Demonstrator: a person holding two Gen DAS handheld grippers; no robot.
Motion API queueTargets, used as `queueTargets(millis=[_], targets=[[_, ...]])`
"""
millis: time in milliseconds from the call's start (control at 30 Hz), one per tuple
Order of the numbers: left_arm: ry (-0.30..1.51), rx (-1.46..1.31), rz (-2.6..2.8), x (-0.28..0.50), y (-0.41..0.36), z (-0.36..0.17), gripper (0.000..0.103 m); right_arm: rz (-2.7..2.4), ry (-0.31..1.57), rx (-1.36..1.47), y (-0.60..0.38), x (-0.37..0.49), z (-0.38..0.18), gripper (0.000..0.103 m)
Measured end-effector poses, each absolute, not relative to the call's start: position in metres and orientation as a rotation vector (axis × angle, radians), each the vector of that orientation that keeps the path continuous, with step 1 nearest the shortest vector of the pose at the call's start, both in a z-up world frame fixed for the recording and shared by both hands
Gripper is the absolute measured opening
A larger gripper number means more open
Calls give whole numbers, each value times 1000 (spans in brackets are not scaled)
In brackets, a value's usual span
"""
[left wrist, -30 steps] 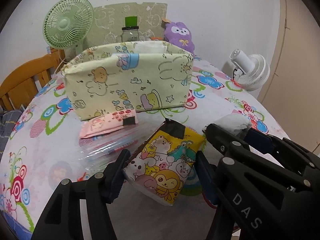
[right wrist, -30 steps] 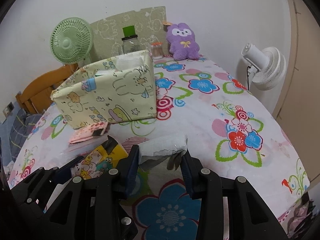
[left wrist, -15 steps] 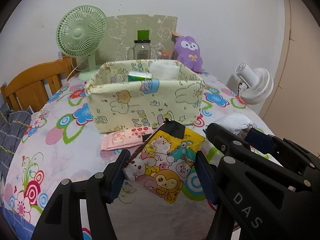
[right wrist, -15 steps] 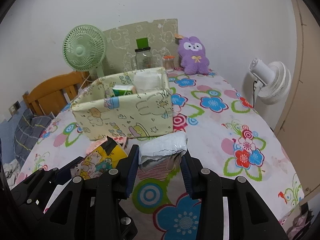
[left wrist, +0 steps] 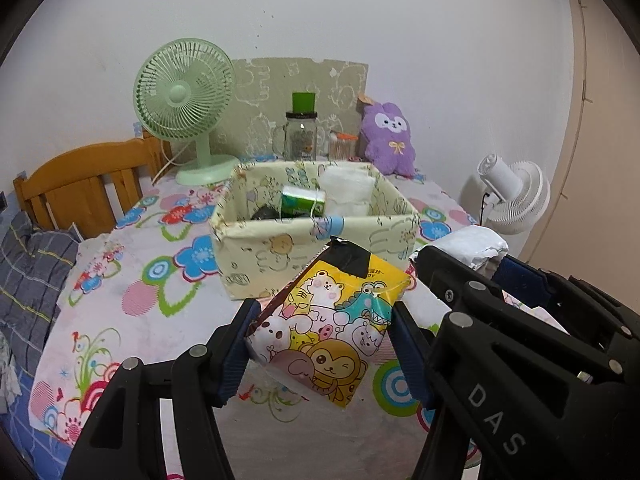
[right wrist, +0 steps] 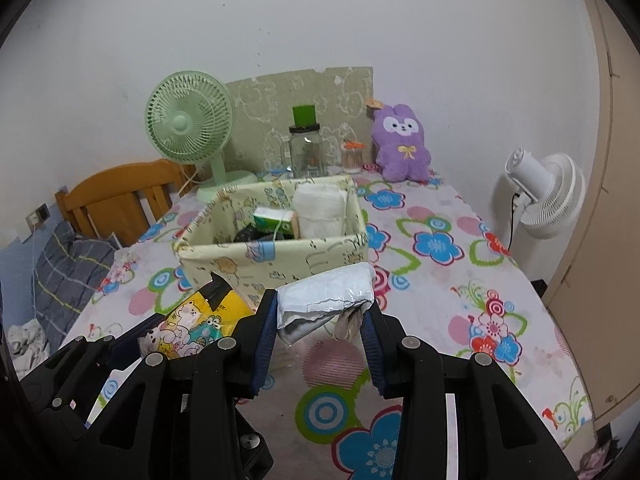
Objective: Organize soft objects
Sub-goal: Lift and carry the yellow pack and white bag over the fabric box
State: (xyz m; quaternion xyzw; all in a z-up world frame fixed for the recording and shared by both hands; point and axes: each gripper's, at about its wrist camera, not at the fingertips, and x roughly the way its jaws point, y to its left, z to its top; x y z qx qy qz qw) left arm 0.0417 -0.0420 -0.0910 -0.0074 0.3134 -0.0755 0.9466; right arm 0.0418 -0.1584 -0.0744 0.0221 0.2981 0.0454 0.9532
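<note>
- Left gripper (left wrist: 322,344) is clamped on a yellow cartoon tissue pack (left wrist: 328,328), held above the flowered tablecloth (left wrist: 132,304).
- Right gripper (right wrist: 320,340) pinches a white crumpled packet (right wrist: 326,296).
- Fabric storage box (right wrist: 280,256) stands just ahead, already holding a green pack (right wrist: 274,220) and white folded cloth (right wrist: 320,212).
- Green fan (right wrist: 188,124), glass jar (right wrist: 306,152) and purple plush (right wrist: 402,144) line the wall behind.
</note>
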Motion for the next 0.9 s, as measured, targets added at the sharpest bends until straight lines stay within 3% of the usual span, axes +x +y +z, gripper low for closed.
queueTargets(millis=[900], targets=[[550,-3,-130,44,-27,-44,67,96,536,38,-140,44,-25,42]])
